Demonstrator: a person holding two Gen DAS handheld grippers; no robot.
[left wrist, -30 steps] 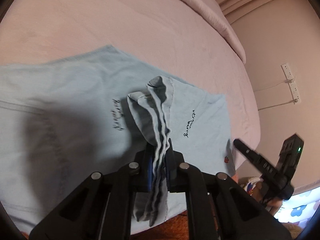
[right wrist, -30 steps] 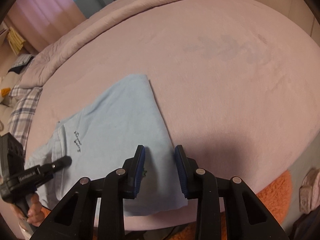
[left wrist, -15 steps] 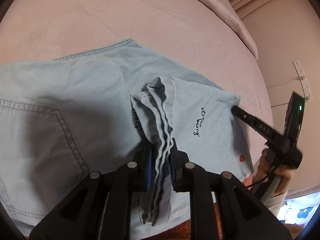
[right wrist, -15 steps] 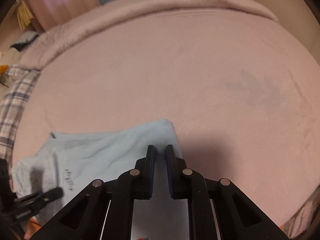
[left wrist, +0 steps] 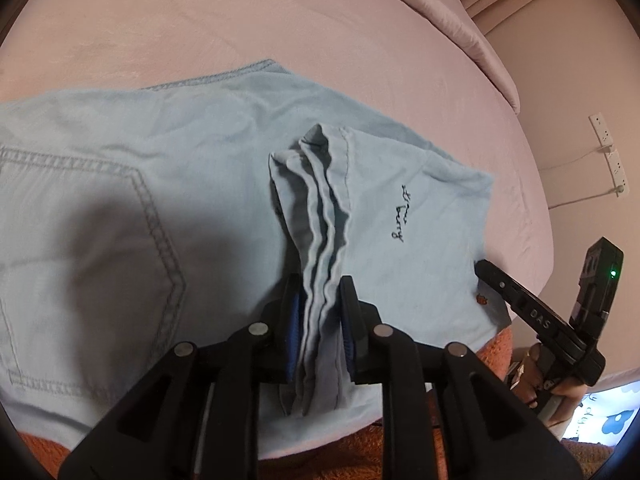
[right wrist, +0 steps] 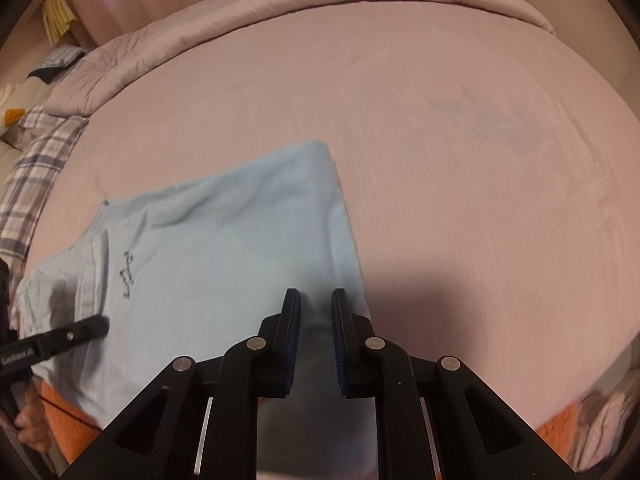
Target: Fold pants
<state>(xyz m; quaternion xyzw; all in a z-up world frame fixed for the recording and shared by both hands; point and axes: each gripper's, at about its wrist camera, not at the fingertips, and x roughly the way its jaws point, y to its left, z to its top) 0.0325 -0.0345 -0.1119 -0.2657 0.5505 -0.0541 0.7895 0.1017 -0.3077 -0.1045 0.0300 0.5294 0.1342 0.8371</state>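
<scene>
Light blue pants (left wrist: 168, 168) lie flat on the pink bed, with a back pocket at the left and small black embroidered script (left wrist: 400, 216) at the right. My left gripper (left wrist: 320, 292) is shut on a bunched fold of the pants' hem layers, which stands up between the pads. The pants also show in the right wrist view (right wrist: 224, 240). My right gripper (right wrist: 316, 300) hovers over their near right corner, jaws slightly apart with nothing between them. The right gripper also shows in the left wrist view (left wrist: 532, 312), the left gripper in the right wrist view (right wrist: 60, 340).
The pink bedspread (right wrist: 440, 140) stretches far behind the pants, with a rolled duvet (right wrist: 280, 4) along the back. A plaid pillow (right wrist: 36, 160) lies at the left. An orange rug (left wrist: 492, 352) lies below the bed edge. Wall sockets (left wrist: 608, 156) are at the right.
My right gripper shut about half a second ago and has opened slightly again, pulling back over the pants' corner. My left gripper keeps its hold on the bunched fabric and has moved closer.
</scene>
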